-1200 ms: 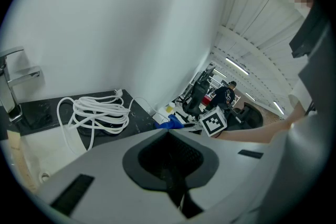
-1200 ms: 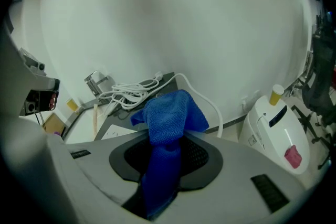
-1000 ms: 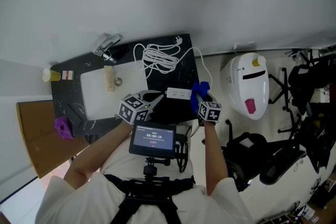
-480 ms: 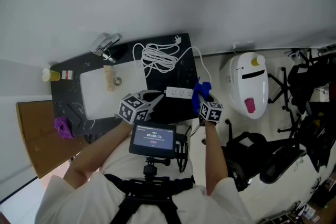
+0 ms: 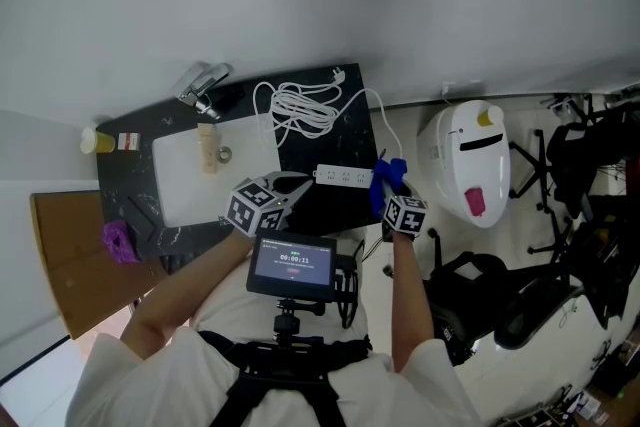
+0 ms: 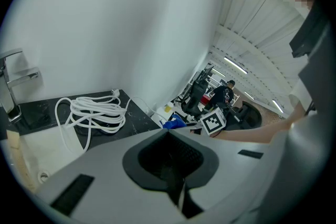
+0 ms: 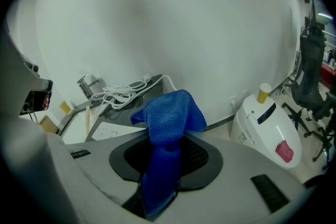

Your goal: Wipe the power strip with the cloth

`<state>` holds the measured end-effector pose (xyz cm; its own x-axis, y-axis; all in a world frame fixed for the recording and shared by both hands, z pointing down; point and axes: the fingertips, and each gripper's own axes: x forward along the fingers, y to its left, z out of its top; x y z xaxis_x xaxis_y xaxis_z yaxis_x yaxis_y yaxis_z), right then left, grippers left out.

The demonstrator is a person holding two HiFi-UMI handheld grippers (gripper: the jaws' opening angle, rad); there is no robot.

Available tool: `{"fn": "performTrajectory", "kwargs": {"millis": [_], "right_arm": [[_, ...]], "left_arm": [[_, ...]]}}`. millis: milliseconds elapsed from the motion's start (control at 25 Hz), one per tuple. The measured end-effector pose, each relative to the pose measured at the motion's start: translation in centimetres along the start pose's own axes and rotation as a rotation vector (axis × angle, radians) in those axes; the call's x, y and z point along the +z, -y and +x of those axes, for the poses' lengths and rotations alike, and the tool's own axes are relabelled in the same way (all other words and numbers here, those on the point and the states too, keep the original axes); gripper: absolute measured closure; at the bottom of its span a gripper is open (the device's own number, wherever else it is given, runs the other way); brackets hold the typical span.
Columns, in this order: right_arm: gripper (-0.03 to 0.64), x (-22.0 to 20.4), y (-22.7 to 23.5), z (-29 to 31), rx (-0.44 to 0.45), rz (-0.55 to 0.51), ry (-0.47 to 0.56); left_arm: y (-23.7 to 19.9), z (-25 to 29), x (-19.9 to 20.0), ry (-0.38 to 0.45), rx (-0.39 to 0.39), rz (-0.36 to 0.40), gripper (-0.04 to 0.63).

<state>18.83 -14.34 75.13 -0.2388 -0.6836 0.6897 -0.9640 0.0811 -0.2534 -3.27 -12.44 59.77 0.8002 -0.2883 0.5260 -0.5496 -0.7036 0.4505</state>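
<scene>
A white power strip (image 5: 340,178) lies on the dark counter (image 5: 350,140), its white cord coiled (image 5: 302,109) behind it. My right gripper (image 5: 385,183) is shut on a blue cloth (image 7: 167,128), which bunches up above the jaws; it hovers at the counter's right edge, just right of the strip. In the right gripper view the strip (image 7: 113,131) shows low on the left. My left gripper (image 5: 290,187) is shut with nothing in it, over the counter's front, left of the strip. From the left gripper view the cord (image 6: 97,113) and cloth (image 6: 174,124) are visible.
A white sink basin (image 5: 215,165) with a chrome tap (image 5: 200,87) fills the counter's left half. A yellow cup (image 5: 92,144) stands at far left, a purple item (image 5: 118,243) on a wooden board. A white appliance (image 5: 470,160) and office chairs stand on the floor at right.
My right gripper with the blue cloth has drifted slightly right and towards me, off the strip's right end. The left gripper has stayed still.
</scene>
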Motion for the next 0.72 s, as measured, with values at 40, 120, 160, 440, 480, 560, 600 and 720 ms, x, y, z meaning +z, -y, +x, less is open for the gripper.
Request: {"fn": "performTrajectory", "kwargs": {"millis": [40,120,160,440,480,560,600,720], "right_arm": [[0.508,-0.2,0.3,-0.1,-0.007,0.003,-0.003],[0.508,-0.8,1.4,-0.4,-0.034,0.005,-0.014],[0.508,-1.0,2.0,-0.8,-0.056,0.003,-0.012],[0.508,0.3,5.5,-6.3,-0.171,0.027,0.137],[0.508,0.4,5.7,-7.0,-0.179,0.033,0.153],[0.508,0.7,5.8,-8.2,-0.191,0.046,0.183],[0.508,0.9,5.6,-8.7,-0.195,0.052,0.199],[0.508,1.6,4.2,-10.0,-0.185,0.063,0.248]], "left_arm": [[0.1,-0.1,0.0,0.001,0.000,0.000,0.594],[0.2,-0.1,-0.1,0.003,-0.001,0.000,0.594],[0.3,-0.2,-0.1,0.004,-0.001,0.000,0.594],[0.8,-1.0,-0.7,0.008,-0.006,-0.008,0.594],[0.7,-1.1,-1.0,0.009,-0.006,-0.011,0.594],[0.5,-1.4,-1.3,0.014,-0.003,-0.019,0.594],[0.3,-1.5,-1.5,0.018,-0.003,-0.024,0.594],[0.0,-1.9,-1.9,0.039,-0.004,-0.043,0.594]]}}
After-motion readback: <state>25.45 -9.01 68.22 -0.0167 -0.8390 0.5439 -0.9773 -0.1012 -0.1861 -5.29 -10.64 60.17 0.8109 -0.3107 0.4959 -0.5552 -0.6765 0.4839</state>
